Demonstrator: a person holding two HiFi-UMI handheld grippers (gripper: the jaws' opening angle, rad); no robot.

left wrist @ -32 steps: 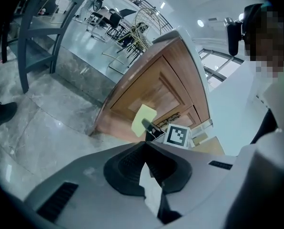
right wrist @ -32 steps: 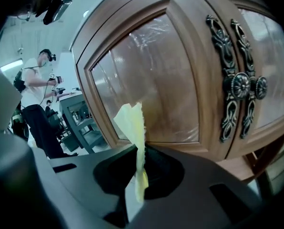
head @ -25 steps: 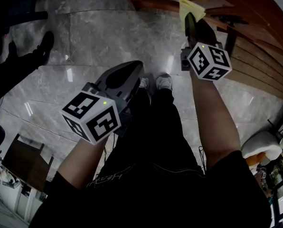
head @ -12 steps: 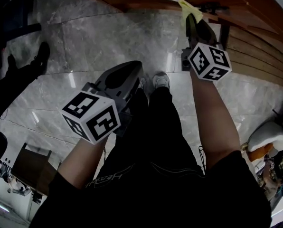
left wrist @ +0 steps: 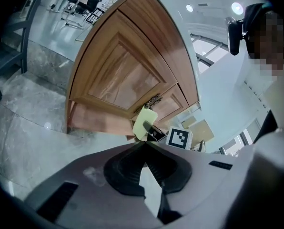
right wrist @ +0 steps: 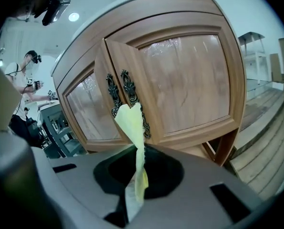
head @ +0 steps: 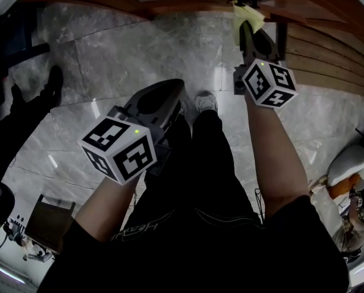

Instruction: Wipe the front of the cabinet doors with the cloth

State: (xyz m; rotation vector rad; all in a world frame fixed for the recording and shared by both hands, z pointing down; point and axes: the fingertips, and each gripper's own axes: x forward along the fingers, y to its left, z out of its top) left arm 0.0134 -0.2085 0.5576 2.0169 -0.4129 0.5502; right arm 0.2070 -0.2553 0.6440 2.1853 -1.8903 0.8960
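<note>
The wooden cabinet (right wrist: 189,85) stands in front of me with two panelled doors and dark ornate handles (right wrist: 128,90) where the doors meet. The left door (right wrist: 92,109) looks slightly ajar. A yellow cloth (right wrist: 132,128) sticks up from my right gripper (right wrist: 139,149), which is shut on it just short of the handles. From above, the right gripper (head: 245,28) holds the cloth (head: 247,14) up at the cabinet's lower edge (head: 170,5). My left gripper (head: 165,100) hangs lower and further back, shut and empty. Its own view shows the cabinet (left wrist: 127,75), the cloth (left wrist: 144,122) and the right gripper's cube (left wrist: 179,138).
I stand on grey marble floor (head: 139,47), my shoes (head: 206,102) near the cabinet. Wooden decking (head: 328,60) runs along the right. Another person's dark shoes (head: 52,78) are at the left. A person (right wrist: 30,80) stands far off at a bench. A white seat (head: 348,165) is at right.
The cabinet's base has come further into the head view and now spans its top edge. My right gripper and the cloth are closer to the cabinet. The left gripper keeps its place.
</note>
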